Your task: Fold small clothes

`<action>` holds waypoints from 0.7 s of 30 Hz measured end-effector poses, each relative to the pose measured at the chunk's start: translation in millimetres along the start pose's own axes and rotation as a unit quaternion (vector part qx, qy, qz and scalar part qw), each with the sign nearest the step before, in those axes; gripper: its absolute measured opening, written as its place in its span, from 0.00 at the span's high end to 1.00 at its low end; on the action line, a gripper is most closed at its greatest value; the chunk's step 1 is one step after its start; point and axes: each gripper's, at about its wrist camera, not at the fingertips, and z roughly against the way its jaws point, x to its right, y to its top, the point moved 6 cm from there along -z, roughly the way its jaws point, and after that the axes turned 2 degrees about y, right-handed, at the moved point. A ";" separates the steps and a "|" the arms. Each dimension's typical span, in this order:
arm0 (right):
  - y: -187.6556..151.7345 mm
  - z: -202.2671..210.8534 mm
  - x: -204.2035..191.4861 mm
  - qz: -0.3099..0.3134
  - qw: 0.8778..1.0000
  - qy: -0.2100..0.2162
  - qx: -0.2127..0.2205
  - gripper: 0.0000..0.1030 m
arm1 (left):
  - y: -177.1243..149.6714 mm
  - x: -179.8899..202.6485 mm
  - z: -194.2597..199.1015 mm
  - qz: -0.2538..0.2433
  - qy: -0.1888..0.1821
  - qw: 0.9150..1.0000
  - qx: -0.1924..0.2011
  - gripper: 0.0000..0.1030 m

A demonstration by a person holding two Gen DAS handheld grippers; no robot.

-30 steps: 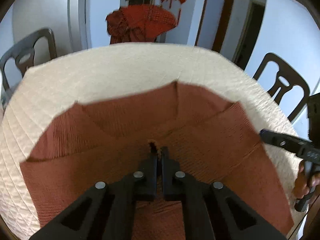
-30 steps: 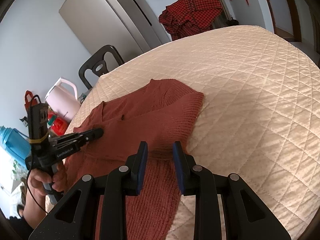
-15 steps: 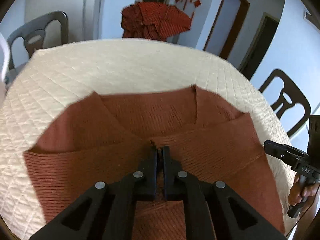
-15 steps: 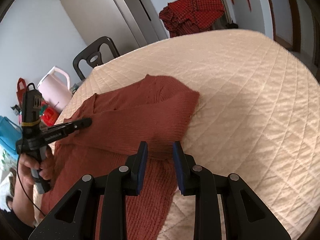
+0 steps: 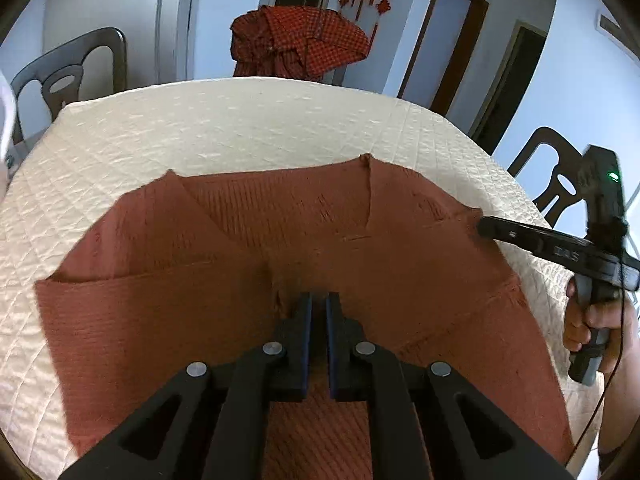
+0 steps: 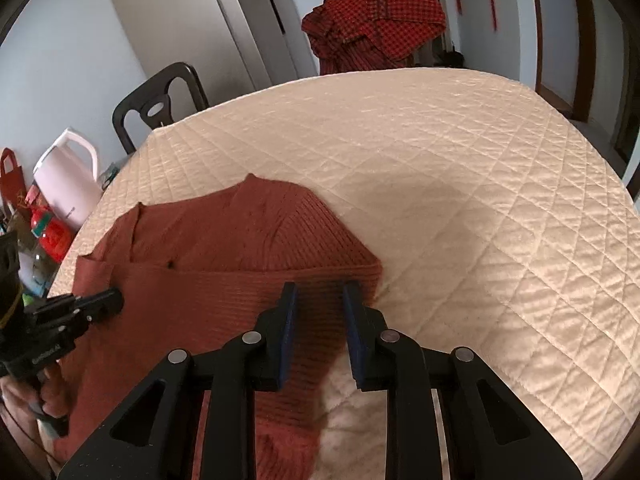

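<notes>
The rust-red ribbed knit sweater (image 5: pixel 304 280) lies partly folded at the cream quilted table cover's (image 5: pixel 248 128) six o'clock. The left gripper (image 5: pixel 316 308) is clenched, apparently pinching cloth; the right gripper (image 6: pixel 318 300) closes around the sleeve fold, probably for the next fold.

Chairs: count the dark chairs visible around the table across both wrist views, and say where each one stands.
2. One dark chair stands behind the table's far left corner, also seen in the right wrist view. Another chair stands at the table's right edge. Others may be hidden behind the red checked cloth.
</notes>
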 end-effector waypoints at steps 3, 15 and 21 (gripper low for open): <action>-15.6 24.1 -15.5 0.020 0.999 0.029 0.007 0.78 | -9.8 5.5 15.4 -0.021 -0.006 1.000 0.015 0.92; -60.1 50.1 -16.2 0.041 0.998 0.034 -0.018 0.77 | -53.6 -26.6 46.3 -0.002 0.014 1.000 -0.009 0.67; -80.6 63.1 -20.9 0.038 0.998 0.047 -0.024 0.77 | -86.2 -40.5 70.9 0.016 0.027 0.999 -0.008 0.67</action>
